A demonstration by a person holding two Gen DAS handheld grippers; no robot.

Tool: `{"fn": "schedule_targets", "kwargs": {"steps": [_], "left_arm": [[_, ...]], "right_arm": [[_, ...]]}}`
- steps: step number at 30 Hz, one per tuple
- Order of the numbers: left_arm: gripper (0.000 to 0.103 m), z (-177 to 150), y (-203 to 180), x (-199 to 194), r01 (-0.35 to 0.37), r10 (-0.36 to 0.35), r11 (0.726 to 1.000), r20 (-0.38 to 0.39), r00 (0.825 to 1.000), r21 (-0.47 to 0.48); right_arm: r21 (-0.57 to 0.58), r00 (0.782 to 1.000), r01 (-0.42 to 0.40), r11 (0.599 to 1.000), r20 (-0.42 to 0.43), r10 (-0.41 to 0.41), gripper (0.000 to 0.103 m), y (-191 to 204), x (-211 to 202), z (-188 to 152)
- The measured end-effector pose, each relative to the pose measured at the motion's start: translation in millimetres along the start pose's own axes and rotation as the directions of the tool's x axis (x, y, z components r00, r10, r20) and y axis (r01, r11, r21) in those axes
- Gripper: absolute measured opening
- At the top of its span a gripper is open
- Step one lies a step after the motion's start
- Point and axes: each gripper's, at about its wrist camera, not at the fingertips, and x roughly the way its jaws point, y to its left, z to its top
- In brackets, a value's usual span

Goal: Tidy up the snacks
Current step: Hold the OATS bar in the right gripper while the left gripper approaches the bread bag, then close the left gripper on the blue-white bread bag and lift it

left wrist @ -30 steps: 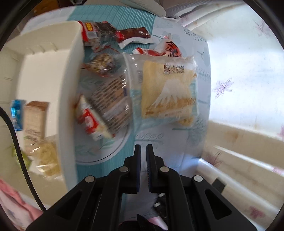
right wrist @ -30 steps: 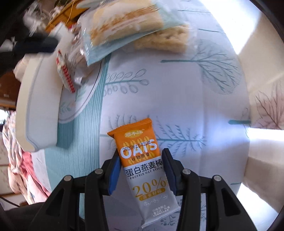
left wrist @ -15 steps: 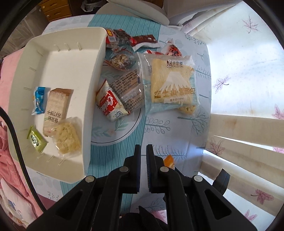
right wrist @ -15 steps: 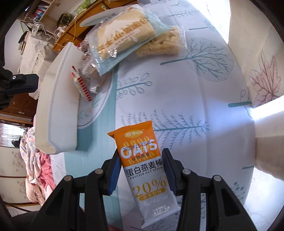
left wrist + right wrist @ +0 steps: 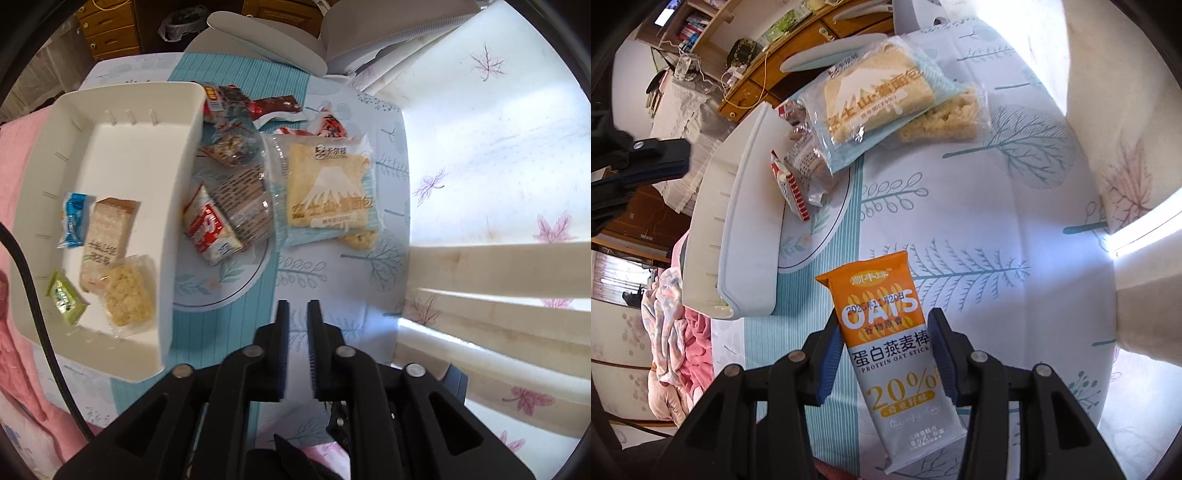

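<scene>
My right gripper [image 5: 884, 328] is shut on an orange and white oat stick packet [image 5: 886, 332], held above the table. A white bin [image 5: 110, 155] on the left holds several small snacks, among them a rice bar [image 5: 107, 240]; it also shows in the right wrist view [image 5: 746, 221]. A pile of loose snacks lies right of the bin, with a large bread pack [image 5: 328, 192] and a red and white packet [image 5: 210, 229]. The bread pack also shows in the right wrist view [image 5: 871, 99]. My left gripper [image 5: 298, 310] is shut and empty, high above the table's near part.
A tablecloth with leaf prints [image 5: 979, 206] covers the table. A puffed rice cake [image 5: 945, 118] lies under the bread pack. A curtain [image 5: 498, 184] hangs on the right. Pink bedding [image 5: 14, 369] lies left of the table. A white chair back [image 5: 266, 40] stands at the far edge.
Both grippers have risen and pulled back from the table. The whole bin has come into the left wrist view. The oat stick stays in the right gripper.
</scene>
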Motion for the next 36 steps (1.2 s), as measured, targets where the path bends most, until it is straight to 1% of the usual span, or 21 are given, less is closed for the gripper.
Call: {"fn": "schedule_targets", "kwargs": {"steps": [2, 4, 5, 6, 7, 8, 9, 10, 12, 14, 16, 17, 18, 20, 22, 30, 32, 34, 36], "left_arm": [[0.015, 3.9, -2.2, 6.3, 0.01, -0.01, 1.0, 0.0, 1.0, -0.005], [0.021, 8.9, -5.1, 12.1, 0.015, -0.015, 1.0, 0.003, 1.0, -0.011], [0.027, 11.1, -6.9, 14.6, 0.014, -0.014, 1.0, 0.005, 1.0, -0.012], [0.031, 13.7, -9.0, 16.7, 0.01, -0.01, 1.0, 0.007, 1.0, -0.008], [0.032, 17.2, -13.1, 19.4, 0.001, -0.001, 1.0, 0.008, 1.0, 0.0], [0.04, 20.0, -15.8, 21.3, -0.007, 0.007, 1.0, 0.007, 1.0, 0.008], [0.053, 23.7, -20.0, 23.9, -0.018, 0.018, 1.0, 0.007, 1.0, 0.019], [0.058, 27.4, -24.1, 26.1, -0.033, 0.032, 0.999, 0.011, 0.999, 0.032], [0.073, 34.0, -31.8, 30.0, -0.065, 0.064, 0.996, 0.019, 0.998, 0.06], [0.081, 41.6, -41.0, 37.5, -0.1, 0.099, 0.991, 0.019, 0.995, 0.086], [0.083, 49.3, -48.4, 46.8, -0.118, 0.117, 0.989, 0.01, 0.993, 0.092], [0.087, 52.8, -50.2, 50.8, -0.11, 0.11, 0.99, 0.006, 0.994, 0.086], [0.093, 56.5, -51.2, 55.3, -0.096, 0.096, 0.993, 0.0, 0.995, 0.068], [0.097, 63.7, -52.2, 65.9, -0.083, 0.083, 0.996, -0.013, 0.996, 0.021], [0.098, 71.8, -54.8, 77.6, -0.086, 0.085, 0.996, -0.026, 0.996, -0.013], [0.099, 102.5, -64.2, 111.6, -0.168, 0.167, 0.984, -0.033, 0.985, -0.061], [0.099, 108.8, -68.1, 112.7, -0.209, 0.208, 0.977, -0.014, 0.978, -0.035], [0.099, 116.5, -77.2, 112.6, -0.249, 0.249, 0.968, 0.013, 0.969, 0.024], [0.099, 122.6, -84.4, 113.1, -0.265, 0.264, 0.961, 0.019, 0.964, 0.075]], "right_arm": [[0.005, 1.0, -0.003, 1.0, 0.007, 0.003, 0.045, -2.3, -2.2, 0.3], [0.006, 1.0, -0.001, 1.0, 0.009, 0.001, 0.045, -4.9, -4.2, 0.8], [0.007, 1.0, 0.003, 1.0, 0.008, -0.003, 0.045, -6.1, -4.5, 1.2], [0.008, 1.0, 0.006, 1.0, 0.007, -0.006, 0.045, -7.5, -4.6, 1.7], [0.009, 1.0, 0.006, 1.0, 0.005, -0.006, 0.045, -8.5, -3.9, 2.3], [0.01, 1.0, 0.005, 1.0, 0.003, -0.005, 0.046, -9.8, -3.5, 2.9], [0.01, 1.0, 0.004, 1.0, 0.0, -0.004, 0.046, -11.0, -3.1, 3.5], [0.01, 1.0, 0.003, 1.0, -0.002, -0.003, 0.046, -11.9, -3.0, 4.0], [0.006, 1.0, -0.001, 1.0, -0.007, 0.001, 0.046, -13.3, -1.9, 5.3], [0.003, 1.0, -0.002, 1.0, -0.013, 0.002, 0.045, -15.1, -0.3, 7.4], [0.005, 1.0, -0.003, 1.0, -0.02, 0.003, 0.046, -17.2, 0.8, 9.5], [0.006, 1.0, -0.004, 1.0, -0.022, 0.004, 0.046, -18.2, 1.3, 10.6], [0.007, 1.0, -0.004, 1.0, -0.025, 0.004, 0.046, -19.0, 2.0, 11.8], [0.009, 0.999, -0.002, 1.0, -0.032, 0.003, 0.046, -20.5, 3.7, 14.2], [0.007, 0.999, -0.002, 1.0, -0.042, 0.003, 0.046, -21.4, 5.6, 16.2], [-0.021, 0.997, 0.011, 1.0, -0.082, -0.013, 0.046, -25.9, 11.3, 21.1], [-0.012, 0.996, 0.015, 1.0, -0.088, -0.016, 0.045, -30.5, 12.3, 22.1], [-0.001, 0.995, 0.017, 1.0, -0.093, -0.017, 0.046, -35.4, 12.6, 23.5], [0.006, 0.995, 0.015, 1.0, -0.1, -0.015, 0.046, -39.7, 13.2, 24.7]]}}
